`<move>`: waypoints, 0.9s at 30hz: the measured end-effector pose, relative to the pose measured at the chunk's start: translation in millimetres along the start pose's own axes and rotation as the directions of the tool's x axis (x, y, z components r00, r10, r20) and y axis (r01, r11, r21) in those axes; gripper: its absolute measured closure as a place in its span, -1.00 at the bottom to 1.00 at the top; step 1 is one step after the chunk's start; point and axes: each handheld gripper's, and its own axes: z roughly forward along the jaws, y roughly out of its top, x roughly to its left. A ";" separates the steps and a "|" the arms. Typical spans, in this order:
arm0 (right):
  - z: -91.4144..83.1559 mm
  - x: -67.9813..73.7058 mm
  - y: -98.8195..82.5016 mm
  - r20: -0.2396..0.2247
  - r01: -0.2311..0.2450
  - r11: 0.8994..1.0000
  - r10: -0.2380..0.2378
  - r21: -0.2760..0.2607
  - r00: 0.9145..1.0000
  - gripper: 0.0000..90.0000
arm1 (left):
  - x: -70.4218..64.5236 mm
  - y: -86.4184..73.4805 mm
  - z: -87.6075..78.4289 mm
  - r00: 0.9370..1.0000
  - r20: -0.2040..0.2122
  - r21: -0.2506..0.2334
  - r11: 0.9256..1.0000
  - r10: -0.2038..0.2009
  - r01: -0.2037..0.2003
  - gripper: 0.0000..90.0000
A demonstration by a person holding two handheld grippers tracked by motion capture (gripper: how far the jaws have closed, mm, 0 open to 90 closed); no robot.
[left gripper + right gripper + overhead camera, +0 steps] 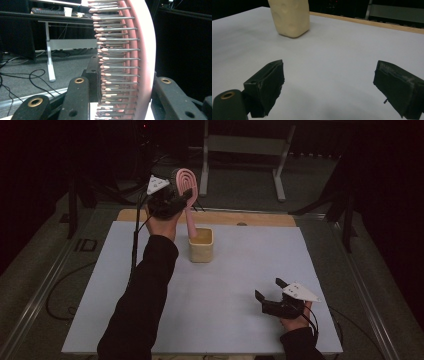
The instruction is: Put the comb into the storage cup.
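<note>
A pink hairbrush (187, 184) is held upright above the back of the table, head up, with its handle reaching down into a cream square cup (201, 245). My left gripper (181, 196) is shut on the brush head. In the left gripper view, the brush's pink back (146, 50) and metal bristles stand between the two black jaws of my left gripper (125, 83). My right gripper (268, 288) rests low over the white sheet at the front right, open with nothing between its fingers. Its view shows the cup (290, 17) farther off beyond my right gripper (329, 85).
A white sheet (240, 285) covers the table, with a wooden strip (225, 217) along its far edge. A grey metal frame (245, 145) stands on the floor behind. Cables (60, 290) trail off the left side.
</note>
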 end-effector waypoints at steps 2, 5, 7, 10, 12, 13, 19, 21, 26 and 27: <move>-0.1 -0.1 0.0 0.000 -0.001 1.000 0.001 0.000 1.000 -0.79 | -0.8 0.0 1.4 1.000 0.001 -0.002 1.000 0.001 -0.001 0.42; -0.2 -0.2 0.0 0.000 -0.001 1.000 0.001 0.000 1.000 -0.79 | -1.7 -0.5 2.7 1.000 0.002 -0.005 1.000 -0.002 0.002 0.42; -0.4 -0.2 0.0 -0.001 -0.002 1.000 0.002 0.000 1.000 -0.79 | -2.1 -1.0 3.6 1.000 0.003 -0.006 1.000 -0.005 0.005 0.42; -0.4 -0.3 0.1 0.000 -0.001 1.000 0.001 -0.001 1.000 -0.79 | -2.7 -2.3 5.0 1.000 0.002 -0.005 1.000 -0.007 0.007 0.42; -0.5 -0.3 0.1 0.000 -0.002 1.000 0.002 -0.002 1.000 -0.79 | -3.7 -3.1 6.1 1.000 0.003 -0.007 1.000 -0.011 0.011 0.42; -0.5 -0.3 0.1 0.000 -0.002 1.000 0.002 -0.002 1.000 -0.79 | -3.7 -3.1 6.1 1.000 0.003 -0.007 1.000 -0.011 0.011 0.42; -0.7 -0.3 0.2 0.000 -0.002 1.000 0.002 -0.002 1.000 -0.79 | -6.2 -5.1 8.8 1.000 0.007 -0.005 1.000 -0.010 0.010 0.42; -0.7 -0.3 0.2 -0.001 -0.001 1.000 0.001 -0.002 1.000 -0.79 | -7.2 -5.9 10.0 1.000 0.008 -0.005 1.000 -0.009 0.009 0.42; -0.7 -0.4 0.2 -0.001 -0.002 1.000 0.002 -0.002 1.000 -0.79 | -8.9 -8.0 12.3 1.000 0.012 -0.001 1.000 -0.010 0.010 0.42; -0.6 -0.4 0.2 -0.002 -0.002 1.000 0.002 -0.001 1.000 -0.79 | -9.4 -8.4 12.9 1.000 0.012 -0.002 1.000 -0.012 0.012 0.42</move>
